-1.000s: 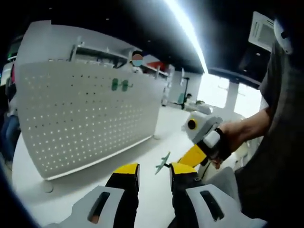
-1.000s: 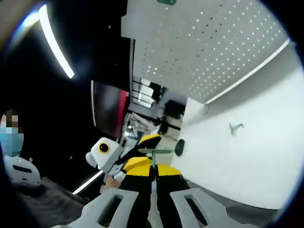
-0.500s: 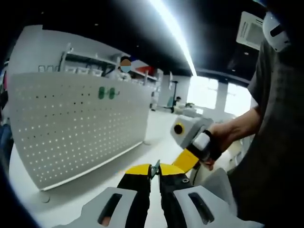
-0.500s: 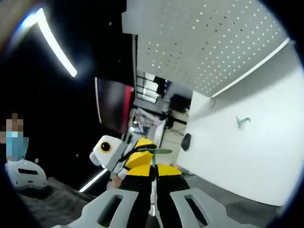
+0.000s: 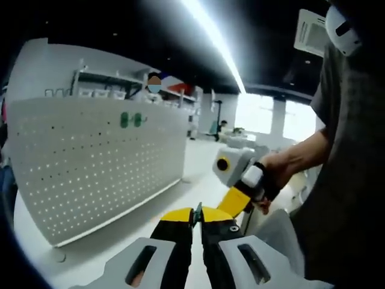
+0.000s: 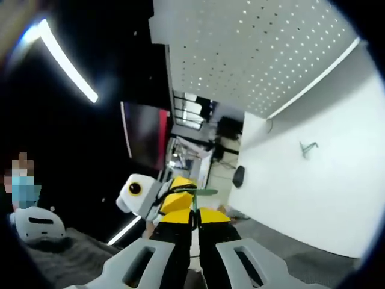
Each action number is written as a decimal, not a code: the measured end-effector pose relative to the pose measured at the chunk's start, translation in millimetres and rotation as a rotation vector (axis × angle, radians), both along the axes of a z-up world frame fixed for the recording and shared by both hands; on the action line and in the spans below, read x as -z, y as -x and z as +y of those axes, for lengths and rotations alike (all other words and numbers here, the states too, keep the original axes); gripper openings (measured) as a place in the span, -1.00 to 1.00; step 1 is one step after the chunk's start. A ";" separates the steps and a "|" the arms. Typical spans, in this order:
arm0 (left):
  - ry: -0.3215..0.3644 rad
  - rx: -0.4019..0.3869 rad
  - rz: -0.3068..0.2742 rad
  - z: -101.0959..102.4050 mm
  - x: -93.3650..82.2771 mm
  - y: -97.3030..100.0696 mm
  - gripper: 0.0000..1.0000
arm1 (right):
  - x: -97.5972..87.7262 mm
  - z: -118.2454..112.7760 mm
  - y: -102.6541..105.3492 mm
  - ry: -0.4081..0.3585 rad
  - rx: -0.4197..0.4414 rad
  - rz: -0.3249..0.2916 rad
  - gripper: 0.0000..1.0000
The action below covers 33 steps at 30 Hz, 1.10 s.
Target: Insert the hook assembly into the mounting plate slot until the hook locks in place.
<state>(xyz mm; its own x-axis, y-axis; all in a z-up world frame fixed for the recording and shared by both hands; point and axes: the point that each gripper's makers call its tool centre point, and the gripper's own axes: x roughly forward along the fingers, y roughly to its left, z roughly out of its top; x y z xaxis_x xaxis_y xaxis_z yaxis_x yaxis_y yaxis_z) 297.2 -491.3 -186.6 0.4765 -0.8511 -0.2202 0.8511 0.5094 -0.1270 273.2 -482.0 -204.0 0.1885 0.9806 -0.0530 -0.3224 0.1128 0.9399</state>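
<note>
lab/workshop | white pegboard (image 5: 90, 162) | strip ceiling light (image 5: 210, 36) | shelving (image 5: 108, 84)

Two green hooks (image 6: 196, 192) (image 6: 308, 147), one pegboard (image 5: 102, 156)

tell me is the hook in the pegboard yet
Not in. The hook sits pinched between both hand-held grippers, off the pegboard.
</note>
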 end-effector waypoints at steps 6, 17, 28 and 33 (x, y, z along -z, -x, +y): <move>-0.045 -0.025 0.005 1.9 2.6 -7.2 -0.93 | -1.8 -5.6 -11.1 0.124 -0.004 -0.190 -0.98; -0.120 -0.203 0.162 30.3 31.8 -33.4 -0.94 | -6.0 -37.1 -39.8 0.459 0.044 -0.560 -1.00; -0.030 -0.368 0.336 43.0 42.0 -45.2 -0.93 | 5.0 -19.5 -31.5 0.648 0.043 -0.764 -0.82; 0.023 -0.378 0.365 39.0 38.7 -43.9 -0.93 | 3.4 -6.5 -32.2 0.689 0.046 -0.872 -0.81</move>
